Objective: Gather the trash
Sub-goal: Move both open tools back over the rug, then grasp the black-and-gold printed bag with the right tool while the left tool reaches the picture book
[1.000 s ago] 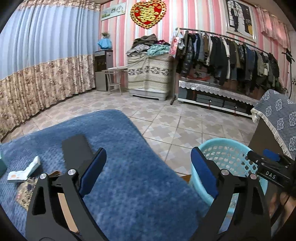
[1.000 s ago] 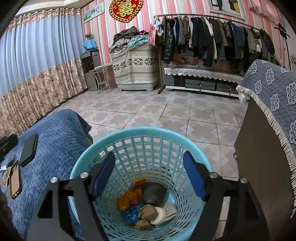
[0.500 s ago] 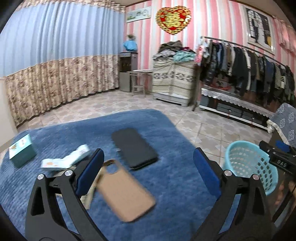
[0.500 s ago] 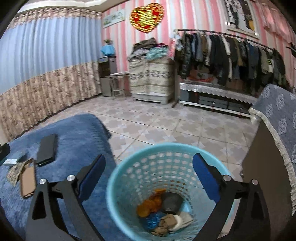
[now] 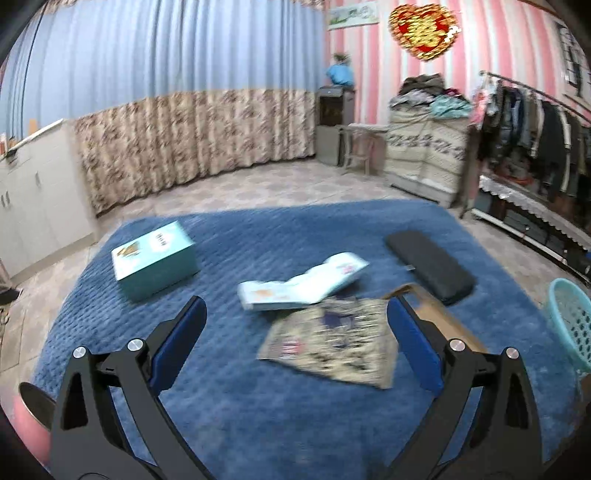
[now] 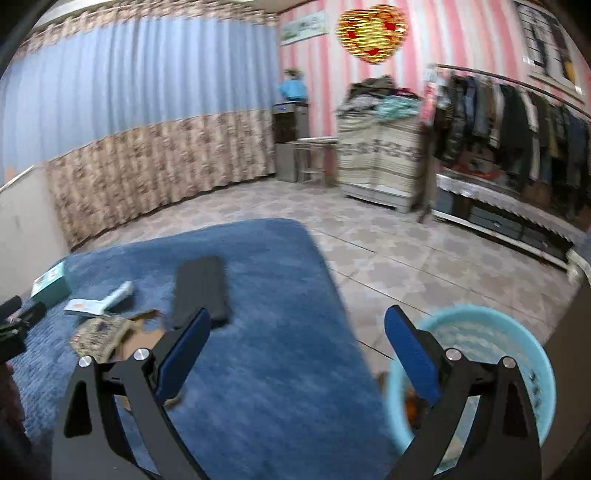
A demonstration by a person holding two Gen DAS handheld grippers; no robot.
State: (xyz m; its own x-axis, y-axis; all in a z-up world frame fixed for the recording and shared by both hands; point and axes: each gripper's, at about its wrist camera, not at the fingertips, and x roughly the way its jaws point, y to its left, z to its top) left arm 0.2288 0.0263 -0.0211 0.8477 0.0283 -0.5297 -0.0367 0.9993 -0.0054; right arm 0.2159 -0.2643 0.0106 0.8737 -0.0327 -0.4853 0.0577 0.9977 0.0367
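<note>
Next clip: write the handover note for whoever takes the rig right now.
Left tongs: open, empty, over the blue blanket.
Right tongs: open, empty, between blanket and basket.
Turquoise basket stands on the floor at the blanket's right edge, with some trash already in it.
Still on the blanket: patterned wrapper, white carton, teal box, black phone, tan phone case.
Left: bin the wrapper and the carton, probably; the phone stays.

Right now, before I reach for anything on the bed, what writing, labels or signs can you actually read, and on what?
No text reads clearly in either view.
teal box: dark print on top, too blurred.
white leaflet: coloured print, unreadable.
patterned wrapper: markings smeared.
heart wall ornament: gold character, too blurred.
picture strip on the wall: too small.
</note>
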